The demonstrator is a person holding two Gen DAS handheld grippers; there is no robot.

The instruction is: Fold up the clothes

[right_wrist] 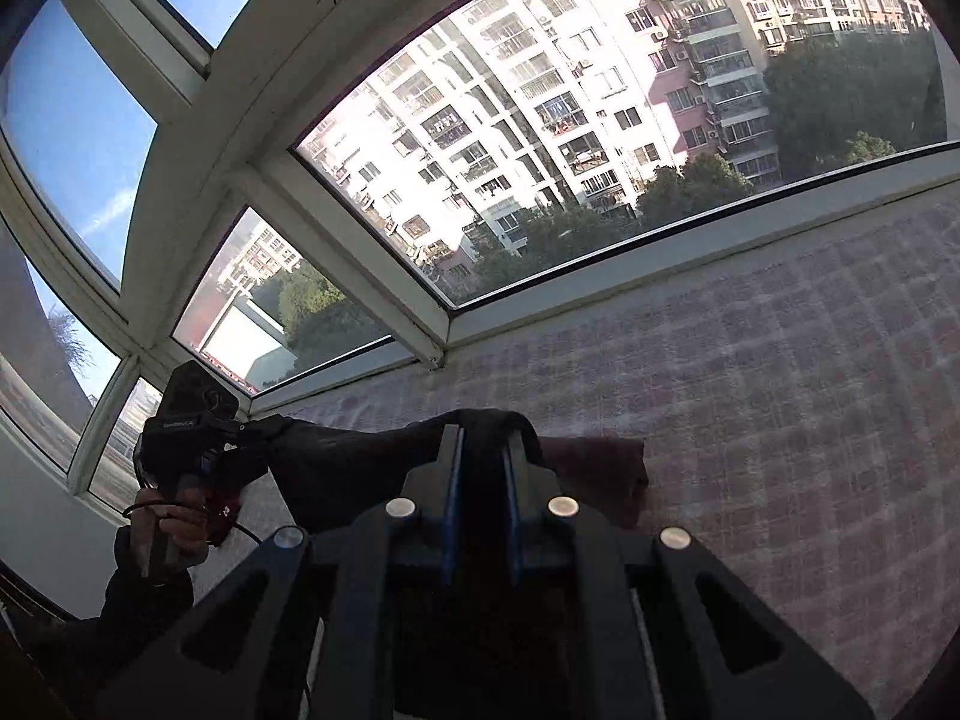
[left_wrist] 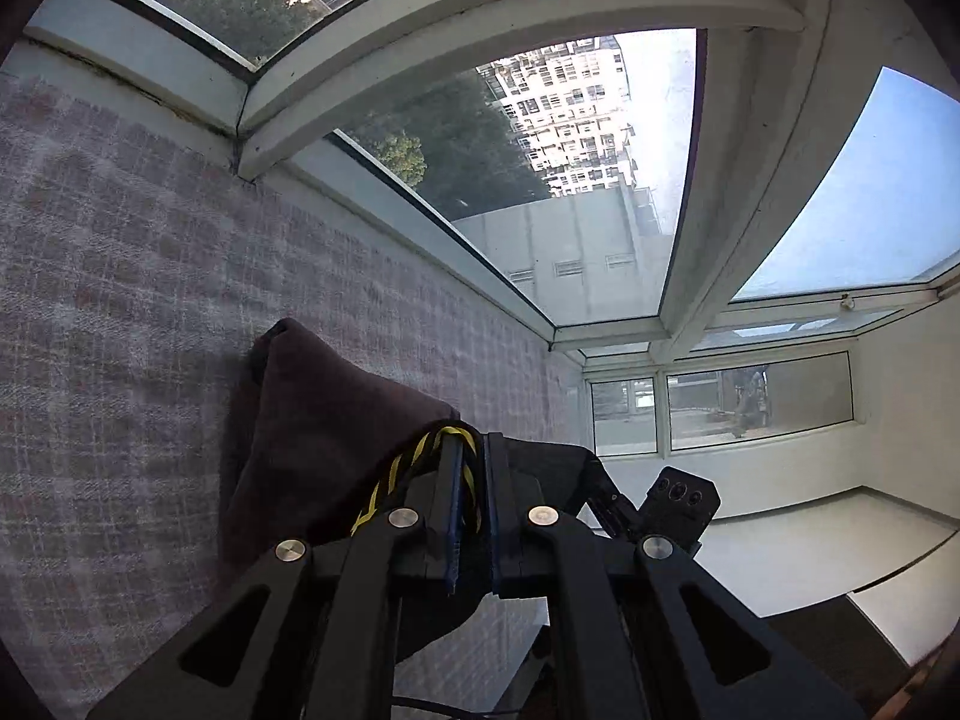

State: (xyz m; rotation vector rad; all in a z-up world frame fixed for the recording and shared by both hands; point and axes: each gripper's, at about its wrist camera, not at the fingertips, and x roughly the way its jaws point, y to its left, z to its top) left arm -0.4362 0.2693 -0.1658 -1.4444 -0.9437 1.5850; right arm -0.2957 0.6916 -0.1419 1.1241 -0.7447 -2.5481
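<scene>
A dark maroon-black garment (left_wrist: 312, 438) with a yellow-and-black cord (left_wrist: 390, 480) hangs lifted above the plaid cloth surface (left_wrist: 120, 276). My left gripper (left_wrist: 471, 450) is shut on its edge, next to the cord. In the right wrist view my right gripper (right_wrist: 483, 444) is shut on another part of the same garment (right_wrist: 336, 450), which stretches taut to the left toward the left gripper (right_wrist: 198, 438) held by a hand. A fold of the garment (right_wrist: 600, 468) droops to the right.
A pink-grey plaid cloth (right_wrist: 780, 390) covers the work surface beside a white-framed bay window (right_wrist: 420, 324). A white ledge and floor (left_wrist: 810, 540) lie at the right of the left wrist view. The right gripper's camera body (left_wrist: 678, 498) shows there.
</scene>
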